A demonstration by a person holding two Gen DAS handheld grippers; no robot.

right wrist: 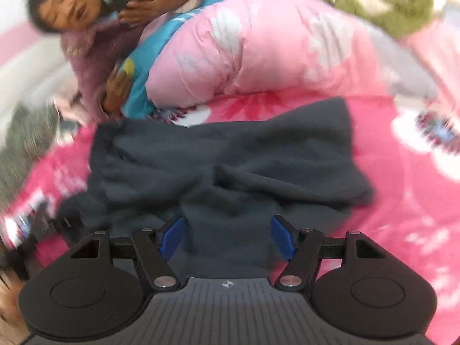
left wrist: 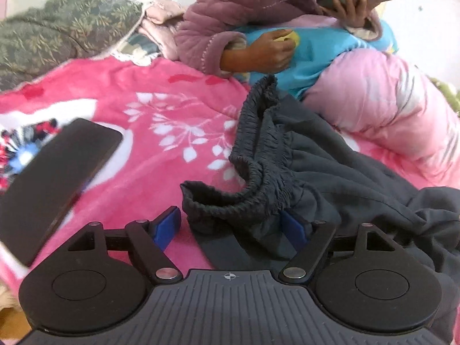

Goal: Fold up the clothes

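Garment: dark grey soft fleece trousers with a gathered elastic waistband, lying rumpled on the pink floral plush blanket.
Left gripper: spread wide, waistband bunched between the blue pads, not clamped.
Right gripper: spread over the trouser cloth, nothing pinched (view blurred).
Handling: likely light, limp, grippy; thick waistband seam the firmest hold.

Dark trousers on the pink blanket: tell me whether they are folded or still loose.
Not neatly folded. The trousers lie rumpled on the blanket, waistband bunched and standing up, with creases across the legs in the right wrist view.
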